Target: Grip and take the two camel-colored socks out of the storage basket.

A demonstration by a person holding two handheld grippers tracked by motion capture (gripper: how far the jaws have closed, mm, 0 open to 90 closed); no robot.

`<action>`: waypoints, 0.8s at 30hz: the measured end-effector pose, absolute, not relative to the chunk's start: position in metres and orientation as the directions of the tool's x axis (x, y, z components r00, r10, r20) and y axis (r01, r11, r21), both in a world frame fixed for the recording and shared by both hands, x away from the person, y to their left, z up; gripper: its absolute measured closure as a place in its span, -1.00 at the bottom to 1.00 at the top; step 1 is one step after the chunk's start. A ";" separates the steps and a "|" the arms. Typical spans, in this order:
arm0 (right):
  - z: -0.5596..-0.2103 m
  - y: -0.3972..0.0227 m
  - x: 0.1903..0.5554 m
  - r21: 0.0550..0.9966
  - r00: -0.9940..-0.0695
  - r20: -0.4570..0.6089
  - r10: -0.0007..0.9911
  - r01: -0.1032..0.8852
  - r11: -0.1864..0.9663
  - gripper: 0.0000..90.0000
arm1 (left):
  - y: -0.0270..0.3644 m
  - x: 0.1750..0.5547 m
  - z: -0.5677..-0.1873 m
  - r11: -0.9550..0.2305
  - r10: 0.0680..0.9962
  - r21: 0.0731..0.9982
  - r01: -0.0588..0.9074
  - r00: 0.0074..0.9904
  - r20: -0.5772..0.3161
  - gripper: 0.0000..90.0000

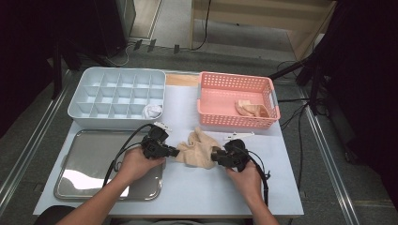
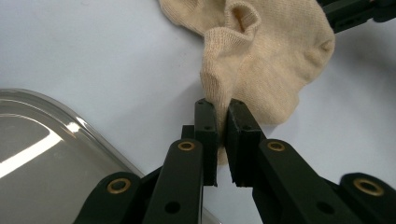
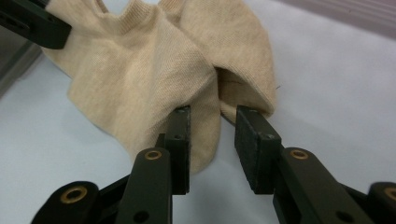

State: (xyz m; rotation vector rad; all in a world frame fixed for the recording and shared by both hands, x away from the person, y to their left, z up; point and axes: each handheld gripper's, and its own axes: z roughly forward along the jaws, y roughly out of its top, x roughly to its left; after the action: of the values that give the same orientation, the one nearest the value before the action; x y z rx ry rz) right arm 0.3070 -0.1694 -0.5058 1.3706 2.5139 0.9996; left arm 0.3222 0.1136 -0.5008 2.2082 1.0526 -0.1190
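Observation:
A beige sock (image 1: 199,147) lies crumpled on the pale tabletop between my two grippers. My left gripper (image 1: 177,152) comes in from the left and is shut on the sock's edge; in the left gripper view its jaws (image 2: 222,105) pinch a fold of the sock (image 2: 261,60). From the right, my right gripper (image 1: 213,154) meets the sock's other end. In the right gripper view its jaws (image 3: 212,112) stand apart, open, with a flap of the sock (image 3: 154,79) between them and a gap beside the right pad.
A steel tray (image 1: 89,173) lies at the front left under my left forearm. Behind it stands a grey compartment box (image 1: 117,93) with a white balled item (image 1: 151,111) in one cell. A pink basket (image 1: 234,123) at back right holds another beige sock (image 1: 251,108).

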 end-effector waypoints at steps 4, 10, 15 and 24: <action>-0.511 -0.163 0.307 0.615 -0.603 0.174 0.779 0.684 0.392 0.50 | 0.115 0.322 -0.500 -0.441 0.655 0.543 0.715 0.670 -0.351 0.88; -0.515 -0.157 0.303 0.649 -0.620 0.109 0.777 0.637 0.417 0.83 | 0.114 0.321 -0.501 -0.442 0.656 0.540 0.716 0.669 -0.351 0.88; -0.511 -0.158 0.306 0.609 -0.611 0.167 0.774 0.681 0.407 1.00 | 0.115 0.321 -0.500 -0.439 0.650 0.540 0.719 0.668 -0.361 0.89; -0.495 -0.183 0.304 0.606 -0.561 0.193 0.805 0.713 0.351 1.00 | 0.113 0.322 -0.498 -0.430 0.639 0.544 0.721 0.669 -0.381 0.89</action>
State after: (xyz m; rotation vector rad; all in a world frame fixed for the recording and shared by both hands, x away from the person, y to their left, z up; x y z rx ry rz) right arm 0.3038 -0.1833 -0.4952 1.3952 2.4651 0.9961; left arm 0.3217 0.1131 -0.4977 2.1851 1.0434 -0.1515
